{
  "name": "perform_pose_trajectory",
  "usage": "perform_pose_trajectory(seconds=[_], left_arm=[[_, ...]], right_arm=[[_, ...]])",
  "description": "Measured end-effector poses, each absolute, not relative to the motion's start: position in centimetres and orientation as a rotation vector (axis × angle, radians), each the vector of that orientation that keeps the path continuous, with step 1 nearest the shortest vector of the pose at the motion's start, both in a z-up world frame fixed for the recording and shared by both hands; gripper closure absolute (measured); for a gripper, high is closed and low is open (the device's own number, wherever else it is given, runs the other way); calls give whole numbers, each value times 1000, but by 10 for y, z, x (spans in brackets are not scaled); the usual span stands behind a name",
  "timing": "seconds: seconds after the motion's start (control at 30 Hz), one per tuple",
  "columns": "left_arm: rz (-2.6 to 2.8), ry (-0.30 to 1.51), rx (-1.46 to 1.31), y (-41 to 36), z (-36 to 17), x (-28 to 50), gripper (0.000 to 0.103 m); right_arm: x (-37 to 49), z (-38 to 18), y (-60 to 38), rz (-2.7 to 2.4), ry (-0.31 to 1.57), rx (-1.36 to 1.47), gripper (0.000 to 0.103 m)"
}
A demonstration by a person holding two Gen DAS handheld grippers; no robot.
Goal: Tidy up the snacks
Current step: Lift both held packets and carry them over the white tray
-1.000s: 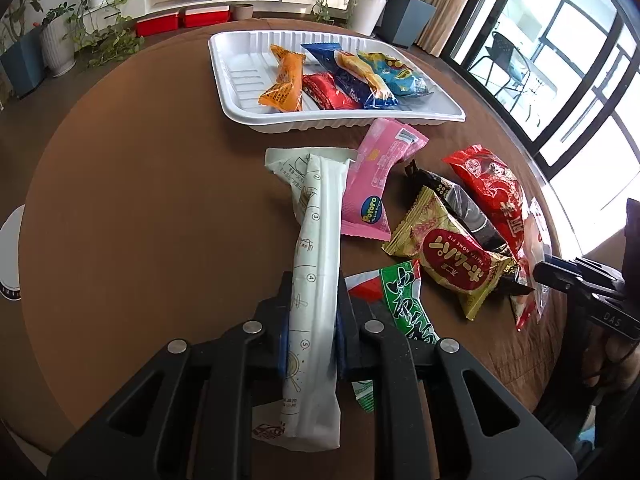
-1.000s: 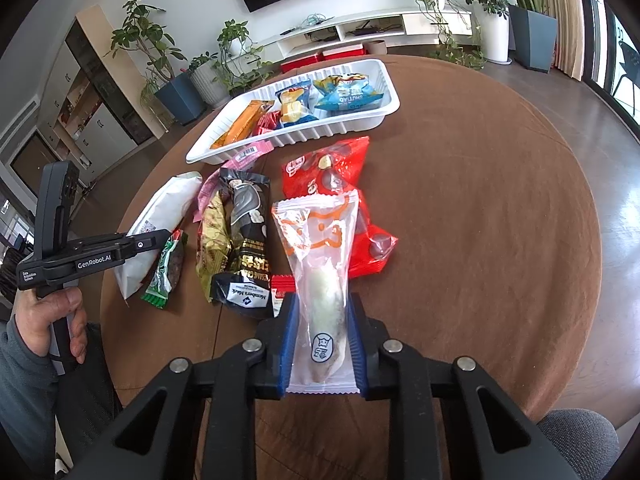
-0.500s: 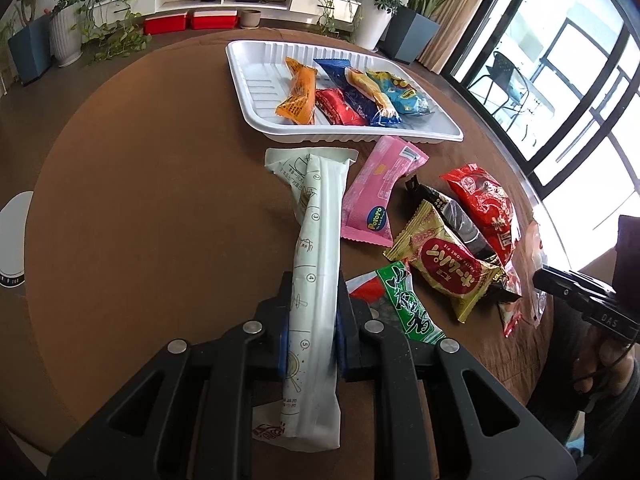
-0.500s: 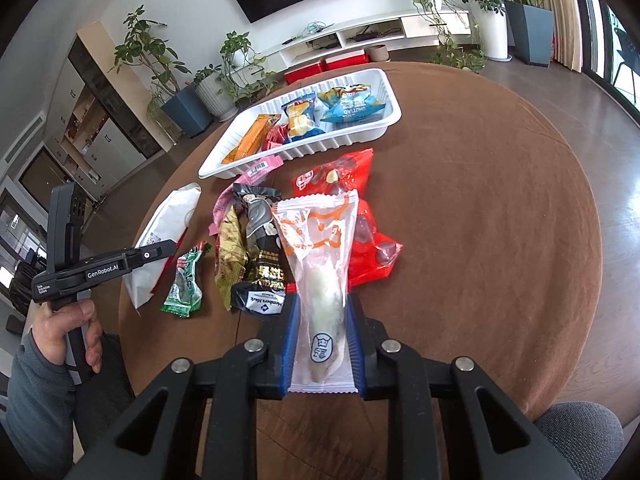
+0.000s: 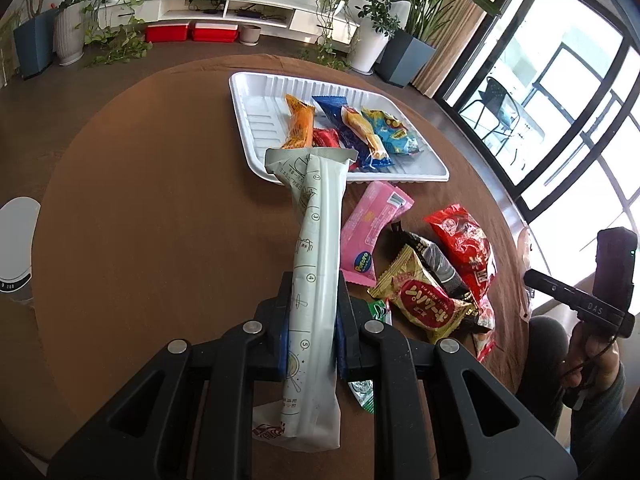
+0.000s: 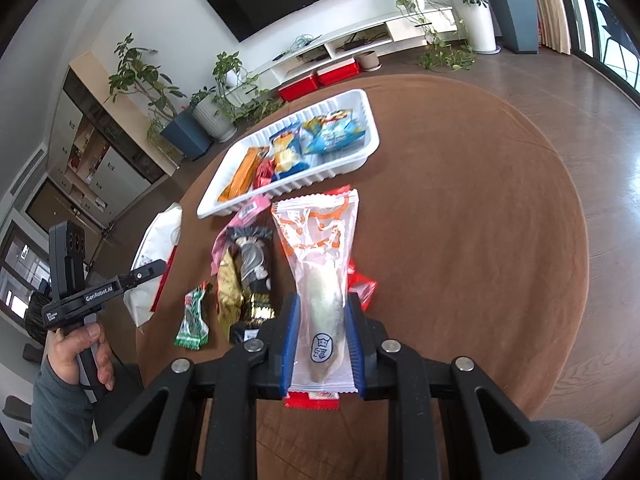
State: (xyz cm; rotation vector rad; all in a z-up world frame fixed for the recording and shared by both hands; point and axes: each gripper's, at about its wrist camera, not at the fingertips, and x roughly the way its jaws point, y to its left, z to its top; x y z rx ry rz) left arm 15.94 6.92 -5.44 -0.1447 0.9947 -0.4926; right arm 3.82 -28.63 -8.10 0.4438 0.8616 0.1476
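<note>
My left gripper (image 5: 311,312) is shut on a long white snack packet (image 5: 318,248), held clear of the brown round table (image 5: 160,220); its far end overlaps the near rim of the white tray (image 5: 256,120). My right gripper (image 6: 322,332) is shut on a clear packet with orange print (image 6: 320,256) and a white snack inside, lifted above the loose pile. The white tray (image 6: 352,160) holds several packets. In the right wrist view the left gripper (image 6: 152,270) appears at the left with its white packet (image 6: 156,248).
Loose on the table lie a pink packet (image 5: 370,236), a gold-and-red one (image 5: 424,304), a dark one (image 5: 438,264), a red one (image 5: 466,240) and a green one (image 6: 192,316). A person's hand (image 6: 80,352) grips the left handle. Plants and a low TV shelf stand beyond.
Both grippers have risen with their packets; the table and tray look farther below, and the white packet's end now overlaps the tray's near rim. The loose pile has not moved.
</note>
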Motion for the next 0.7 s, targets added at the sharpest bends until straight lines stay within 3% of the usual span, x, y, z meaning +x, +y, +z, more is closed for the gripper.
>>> perform_pose_trajectory(seconds=[0.47, 0.7], left_arm=[[-469, 906, -186, 86, 1, 223, 88], [-481, 894, -194, 78, 17, 263, 88]], right_arm=[[101, -27, -378, 34, 766, 462, 79], [161, 1, -372, 82, 763, 401, 79]])
